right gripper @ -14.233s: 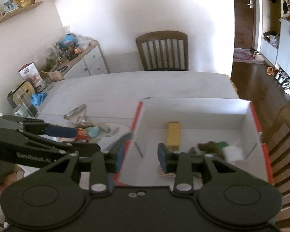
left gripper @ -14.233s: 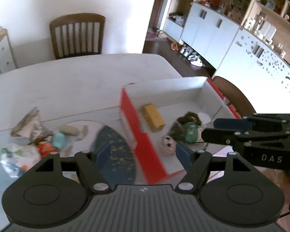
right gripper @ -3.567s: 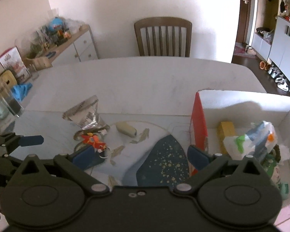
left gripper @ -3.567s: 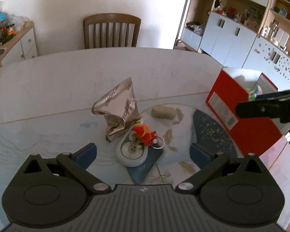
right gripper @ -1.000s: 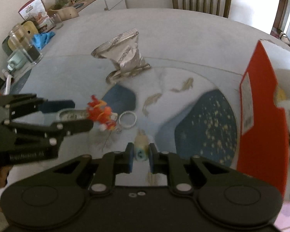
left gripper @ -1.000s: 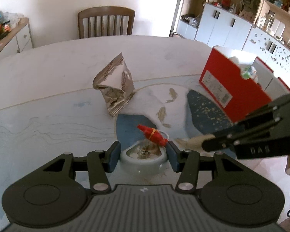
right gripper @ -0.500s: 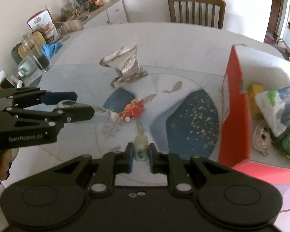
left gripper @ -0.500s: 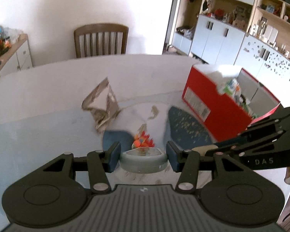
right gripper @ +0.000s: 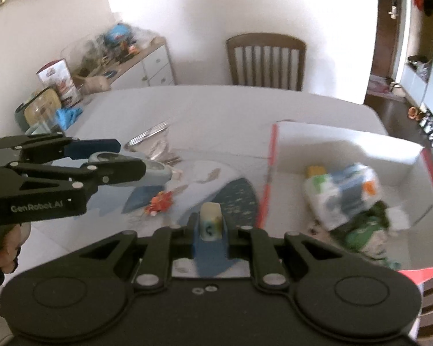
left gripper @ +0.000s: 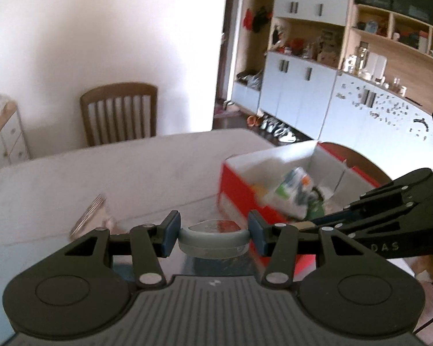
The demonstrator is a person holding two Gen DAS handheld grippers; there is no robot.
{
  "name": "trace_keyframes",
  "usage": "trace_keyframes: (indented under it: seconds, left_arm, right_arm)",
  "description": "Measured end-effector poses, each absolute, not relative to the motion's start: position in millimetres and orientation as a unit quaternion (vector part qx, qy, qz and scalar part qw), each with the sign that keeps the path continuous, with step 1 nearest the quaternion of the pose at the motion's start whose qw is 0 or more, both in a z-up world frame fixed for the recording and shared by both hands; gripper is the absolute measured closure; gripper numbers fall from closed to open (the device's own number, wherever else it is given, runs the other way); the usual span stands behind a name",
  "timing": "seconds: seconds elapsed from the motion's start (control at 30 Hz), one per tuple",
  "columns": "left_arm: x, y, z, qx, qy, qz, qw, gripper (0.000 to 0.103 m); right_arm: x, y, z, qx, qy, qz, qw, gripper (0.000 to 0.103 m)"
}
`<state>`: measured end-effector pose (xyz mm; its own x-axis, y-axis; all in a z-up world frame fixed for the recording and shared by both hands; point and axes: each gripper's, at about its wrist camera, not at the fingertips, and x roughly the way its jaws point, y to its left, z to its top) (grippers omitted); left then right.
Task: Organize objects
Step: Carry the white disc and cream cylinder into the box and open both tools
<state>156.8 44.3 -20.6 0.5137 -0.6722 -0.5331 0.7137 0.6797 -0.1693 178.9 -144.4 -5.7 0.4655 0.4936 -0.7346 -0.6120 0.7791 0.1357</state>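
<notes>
Pale tabletop (right gripper: 216,109) lies under both my tools, with the red box (right gripper: 267,178) as my landmark on it. My left gripper (left gripper: 213,235) is clamped on a grey-blue dish (left gripper: 213,240), its pads pressed on either side of the rim, and it hangs clear of the table, short of the box's red wall. My right gripper (right gripper: 207,226) is closed narrow on a small pale tube (right gripper: 209,222), also in the air, just short of the same red wall.

A red toy (right gripper: 160,201) lies on the table, away from the box on the side of my left tool; a foil bag (right gripper: 153,141) sits farther from the box than the toy. Inside the box I see a plastic packet (right gripper: 343,193) and some green things, blurred.

To do this well, I judge I should carry each piece over the red wall with room to spare, keep the dish level, and bring one tool in at a time so they don't collide. I should aim for the bare floor near the box's red wall, not on top of the packet, and release only once low inside.
</notes>
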Motion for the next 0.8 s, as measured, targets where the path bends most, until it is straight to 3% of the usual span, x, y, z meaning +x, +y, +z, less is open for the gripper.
trace_keyframes:
  seconds: [0.33,0.8]
  left_arm:
    - [137,-44,1,0.048,0.270,-0.433,0.859,0.053]
    - [127,-151,-10,0.072,0.290,-0.465,0.833,0.053]
  right_arm:
    - [202,-225,3,-0.061,0.385,0.284,0.876,0.089]
    - [246,-317,-10,-0.058,0.390,0.233,0.889,0.089]
